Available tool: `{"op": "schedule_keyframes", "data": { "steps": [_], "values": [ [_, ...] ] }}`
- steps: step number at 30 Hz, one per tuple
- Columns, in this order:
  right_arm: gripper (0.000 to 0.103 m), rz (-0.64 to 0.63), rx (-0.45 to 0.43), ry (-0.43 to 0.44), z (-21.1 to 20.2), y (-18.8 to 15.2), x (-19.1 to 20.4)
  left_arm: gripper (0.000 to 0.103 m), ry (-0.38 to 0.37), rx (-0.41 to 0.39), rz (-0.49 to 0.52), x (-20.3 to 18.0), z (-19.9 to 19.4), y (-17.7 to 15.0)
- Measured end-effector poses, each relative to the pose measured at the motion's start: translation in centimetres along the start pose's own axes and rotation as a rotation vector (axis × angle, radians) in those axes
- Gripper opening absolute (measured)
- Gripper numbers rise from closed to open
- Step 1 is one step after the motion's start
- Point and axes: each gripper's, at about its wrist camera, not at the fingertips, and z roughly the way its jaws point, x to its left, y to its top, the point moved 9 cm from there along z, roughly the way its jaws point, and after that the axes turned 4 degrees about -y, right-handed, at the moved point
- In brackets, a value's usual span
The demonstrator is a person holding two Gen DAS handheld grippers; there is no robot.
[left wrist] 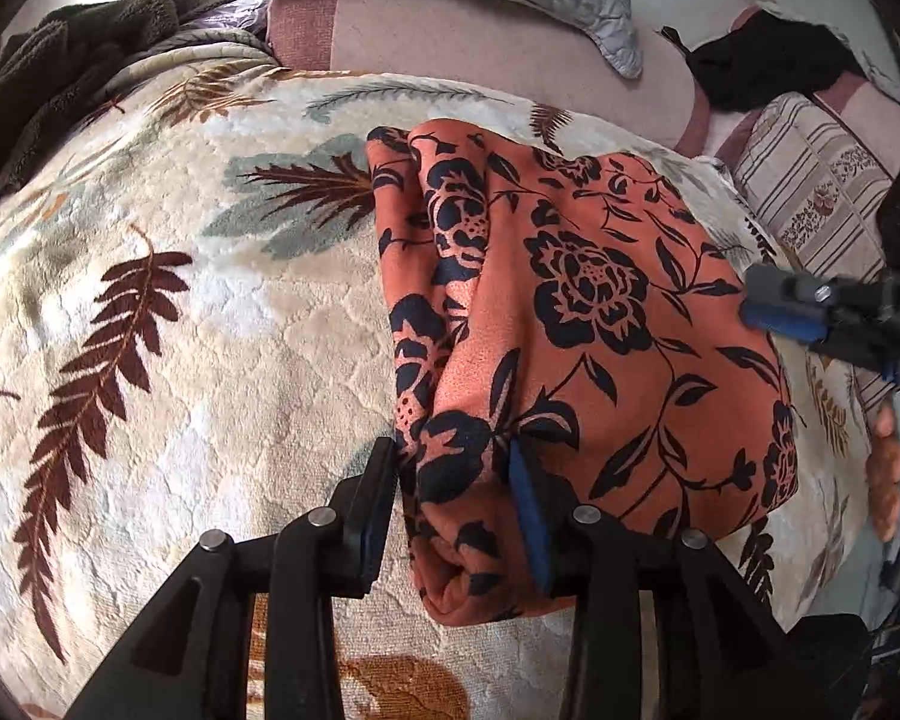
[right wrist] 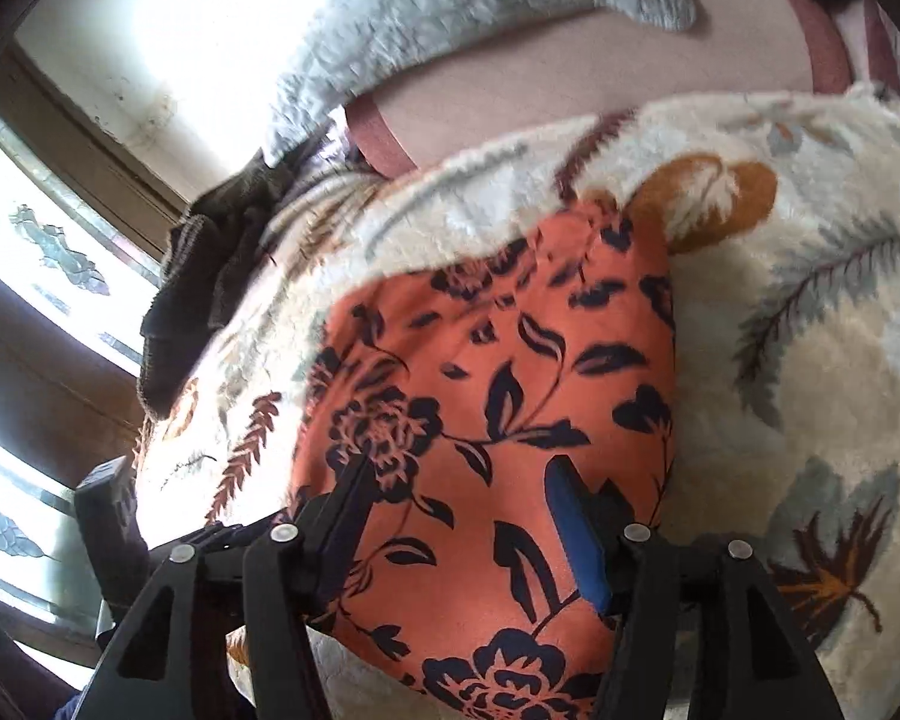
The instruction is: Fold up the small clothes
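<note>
The orange floral garment (left wrist: 570, 324) lies folded on the leaf-patterned blanket (left wrist: 210, 330) of a bed, its bunched near corner sitting between the 2 fingers of the left tongs (left wrist: 456, 468); the jaws look parted, and I cannot tell whether the pads still press the cloth. The right tongs (right wrist: 456, 492) hang open above the garment's flat top, touching nothing (they also show at the right edge of the left view). The fabric looks light, soft and limp, likely to sag and slide; a folded edge or corner, pinched through all layers, seems the safest hold. No brand, label or readable writing shows.
</note>
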Motion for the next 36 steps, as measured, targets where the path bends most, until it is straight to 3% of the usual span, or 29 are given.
{"op": "schedule_keyframes", "data": {
  "steps": [3, 7, 11, 15, 19, 21, 24, 28, 30, 34, 36],
  "values": [
    [0.062, 0.064, 0.009, 0.001, 0.9, -0.2, -1.0, 0.04, 0.018, -0.005, 0.01, -0.1, -0.3, 0.0],
    [0.062, -0.024, -0.036, -0.015, -0.7, 1.9, 1.3, 0.04, 0.042, -0.016, 0.036, -0.3, -0.4, -0.1],
    [0.063, -0.014, -0.05, -0.04, 0.9, 4.9, 1.5, 0.041, 0.062, -0.029, 0.056, -0.5, -0.5, -0.2],
    [0.064, 0.077, 0.052, -0.084, 5.3, 5.8, -1.7, 0.042, 0.055, -0.031, 0.058, -0.5, -0.5, 0.0],
    [0.065, 0.071, 0.0, -0.062, 3.9, 6.4, -0.6, 0.046, 0.065, -0.031, 0.068, -0.2, -0.6, 0.0],
    [0.065, 0.027, -0.026, -0.042, 2.9, 6.3, 0.5, 0.049, 0.068, -0.033, 0.07, -0.1, -0.6, 0.0],
    [0.066, 0.039, 0.012, -0.122, 4.4, 6.2, -1.4, 0.051, 0.073, -0.035, 0.062, 0.1, -0.6, 0.0],
    [0.066, 0.134, -0.016, -0.066, 4.1, 6.8, -2.3, 0.051, 0.098, -0.032, 0.07, -0.1, -0.9, -0.1],
    [0.066, 0.084, -0.054, -0.03, 2.4, 6.5, -0.8, 0.051, 0.099, -0.035, 0.07, -0.2, -1.2, -0.1],
    [0.066, 0.074, -0.006, -0.095, 1.4, 3.6, -1.2, 0.053, 0.103, -0.061, 0.03, -0.1, -2.7, -0.5],
    [0.066, 0.059, -0.041, -0.077, -0.6, 1.7, -0.7, 0.064, 0.117, -0.085, 0.033, -0.3, -4.1, -0.9]
  ]
}}
